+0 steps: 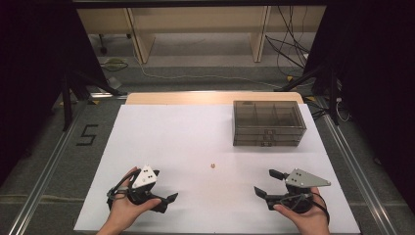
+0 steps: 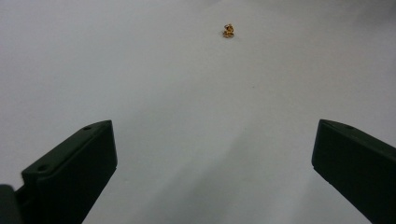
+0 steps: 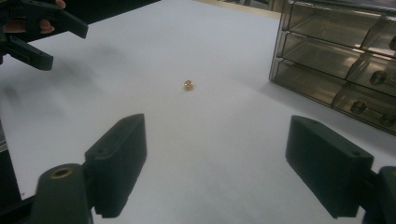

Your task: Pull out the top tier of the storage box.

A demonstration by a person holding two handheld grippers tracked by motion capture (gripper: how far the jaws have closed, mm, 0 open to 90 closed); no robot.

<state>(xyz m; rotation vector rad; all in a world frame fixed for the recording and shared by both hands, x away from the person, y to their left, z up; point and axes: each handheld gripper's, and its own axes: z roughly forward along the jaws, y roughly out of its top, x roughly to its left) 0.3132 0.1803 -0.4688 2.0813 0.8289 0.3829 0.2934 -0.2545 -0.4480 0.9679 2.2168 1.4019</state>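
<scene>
A white sheet (image 1: 195,132) covers the table, with a strip of bare wood showing along its far edge; beyond it lie grey floor, loose cables and the legs of a pale desk. A smoked, see-through drawer cabinet (image 1: 268,123) stands on the far right part of the sheet, its drawer fronts with small round knobs facing the person. A small golden object (image 1: 213,165) — too small to identify — lies alone near the middle of the sheet, well apart from the cabinet. The left gripper (image 1: 165,187) is held in the person's left hand (image 1: 128,208) at the near left, jaws spread wide and holding nothing; in the left gripper view the golden object sits ahead of and between the jaws, well apart from them. The right gripper (image 1: 265,182) is held in the right hand (image 1: 302,218) at the near right, jaws likewise wide apart and empty — in the right gripper view the object lies ahead between them, with the cabinet to the right.
</scene>
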